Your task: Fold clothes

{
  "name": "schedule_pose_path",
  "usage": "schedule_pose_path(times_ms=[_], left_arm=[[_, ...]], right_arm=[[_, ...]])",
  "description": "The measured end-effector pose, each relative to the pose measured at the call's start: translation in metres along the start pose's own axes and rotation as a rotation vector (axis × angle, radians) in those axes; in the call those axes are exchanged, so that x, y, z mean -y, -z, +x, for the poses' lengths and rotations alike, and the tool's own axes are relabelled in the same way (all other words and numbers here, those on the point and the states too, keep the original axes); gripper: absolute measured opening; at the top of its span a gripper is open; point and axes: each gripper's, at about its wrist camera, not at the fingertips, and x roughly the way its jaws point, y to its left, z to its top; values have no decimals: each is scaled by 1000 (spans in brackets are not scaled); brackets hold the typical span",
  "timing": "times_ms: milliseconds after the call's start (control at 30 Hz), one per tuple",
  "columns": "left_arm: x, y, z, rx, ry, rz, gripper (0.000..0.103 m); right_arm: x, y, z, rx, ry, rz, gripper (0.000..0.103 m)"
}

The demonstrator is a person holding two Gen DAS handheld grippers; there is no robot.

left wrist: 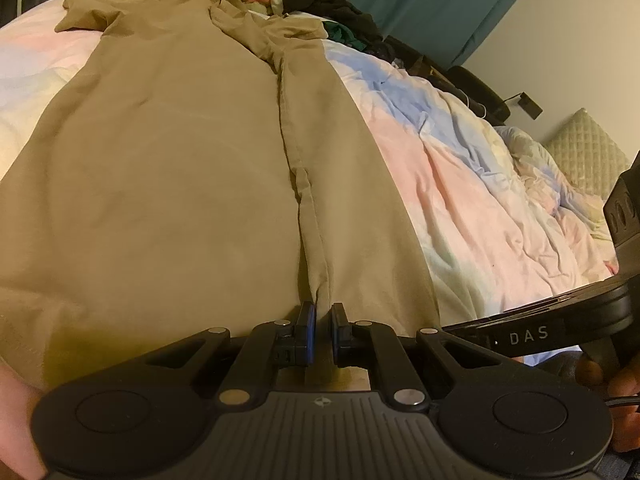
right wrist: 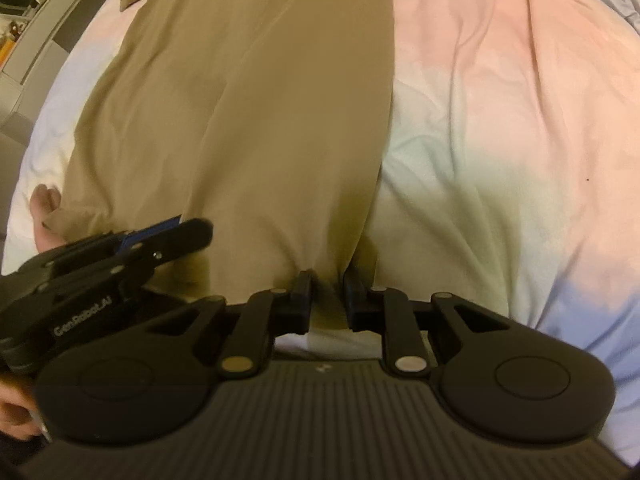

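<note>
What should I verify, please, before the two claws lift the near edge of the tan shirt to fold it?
1. Left claw on the hem: ok, fabric sits between its closely spaced blue pads.
2. Right claw on the hem: ok, tan cloth bunches in its gap.
3. Tan shirt lying flat: mostly ok; its right side is already folded inward, with a ridge along that edge.
4. Far sleeve spread out: ok.
5. Clothes pile clear of the shirt: cannot tell; it lies close to the collar end.
6. Pastel duvet not pinched along: cannot tell.
</note>
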Motion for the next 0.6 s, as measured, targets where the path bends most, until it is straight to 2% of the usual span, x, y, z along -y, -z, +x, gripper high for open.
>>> schedule_pose_path(times_ms=[167,300,333,400,433,500,533,567,600], left_arm=[[1,3,-4,6,-10,14,9],[4,5,-10,19,-27,44,16],[6,5,-12,30,-35,55,20],[11,4,-19,57,-51,77,46],[13,3,-23,74,-58,89,50],[19,-1,-32,110,-72,121,65],[21,-3,-37,128,-80,136,69],[24,-7,-43,151,-97,152,76],[27,-10,-49,175,-111,168,81]], right_arm=[[5,11,-7,0,-25,36,20],[6,22,-13,-18,-43,59,21],[4,24,-19,13,-33,50,22],[1,28,-35,96,-12,41,22],[1,29,-44,152,-7,57,22],[5,29,-60,258,-9,80,23],[7,28,-67,310,-10,91,29],[9,28,-75,363,-11,101,43],[9,28,-81,412,-10,102,51]])
